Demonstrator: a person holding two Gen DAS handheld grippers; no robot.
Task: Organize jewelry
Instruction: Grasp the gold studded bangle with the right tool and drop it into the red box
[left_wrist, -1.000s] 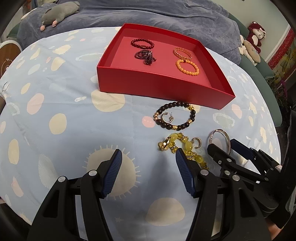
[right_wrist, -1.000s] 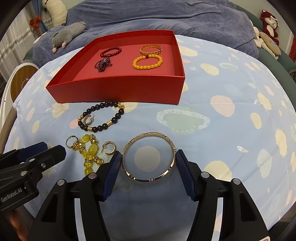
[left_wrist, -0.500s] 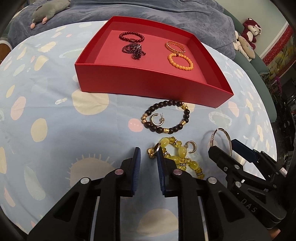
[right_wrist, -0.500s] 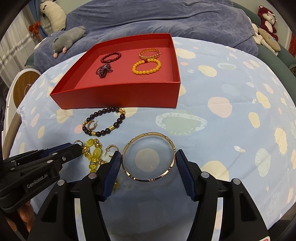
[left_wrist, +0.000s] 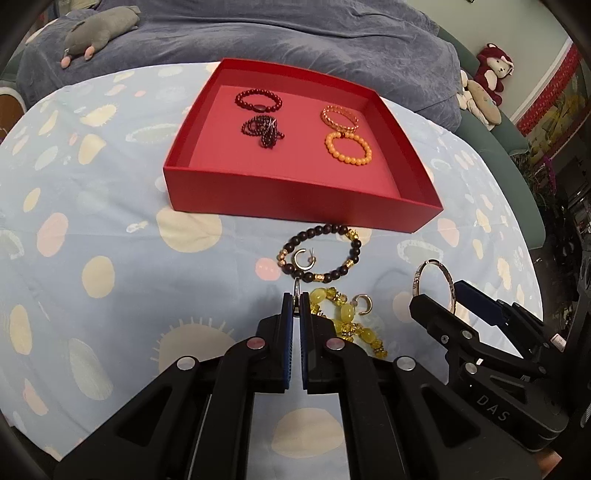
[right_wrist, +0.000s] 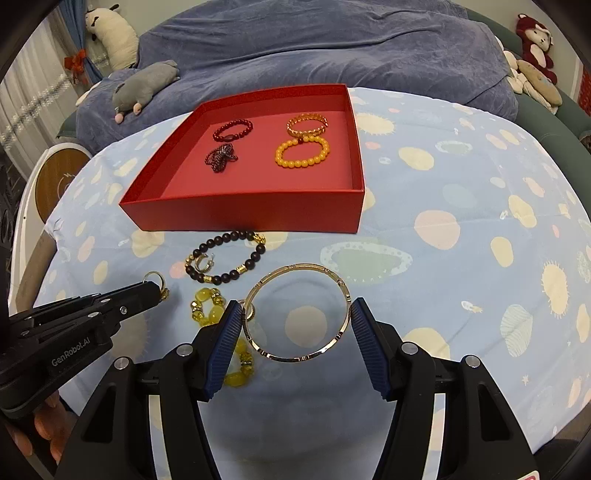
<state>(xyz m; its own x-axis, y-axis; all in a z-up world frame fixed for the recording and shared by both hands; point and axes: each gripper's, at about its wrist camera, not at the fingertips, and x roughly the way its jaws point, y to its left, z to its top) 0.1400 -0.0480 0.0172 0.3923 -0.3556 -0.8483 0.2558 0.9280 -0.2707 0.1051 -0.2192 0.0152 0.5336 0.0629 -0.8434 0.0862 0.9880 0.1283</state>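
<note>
My left gripper (left_wrist: 296, 300) is shut on a small gold ring (left_wrist: 296, 290), held just above the cloth; the ring also shows in the right wrist view (right_wrist: 155, 277). My right gripper (right_wrist: 297, 325) is shut on a gold bangle (right_wrist: 297, 312), its pads against the bangle's two sides. A red box (left_wrist: 280, 188) further back holds two dark red and two orange bracelets. In front of it lie a dark bead bracelet (left_wrist: 321, 254) with a hoop earring (left_wrist: 303, 258) inside, a yellow bead bracelet (left_wrist: 347, 317) and another hoop earring (left_wrist: 364, 302).
The blue spotted cloth (left_wrist: 92, 221) covers a round table. A grey blanket (left_wrist: 258, 33) with a grey plush (left_wrist: 99, 31) lies behind it. More plush toys (right_wrist: 532, 48) sit at the right. A round wooden-topped stand (right_wrist: 55, 177) is at the left.
My left gripper has closed from wide open onto the small gold ring and lifted it off the yellow bracelet's end. My right gripper keeps hold of the bangle, moved only slightly.
</note>
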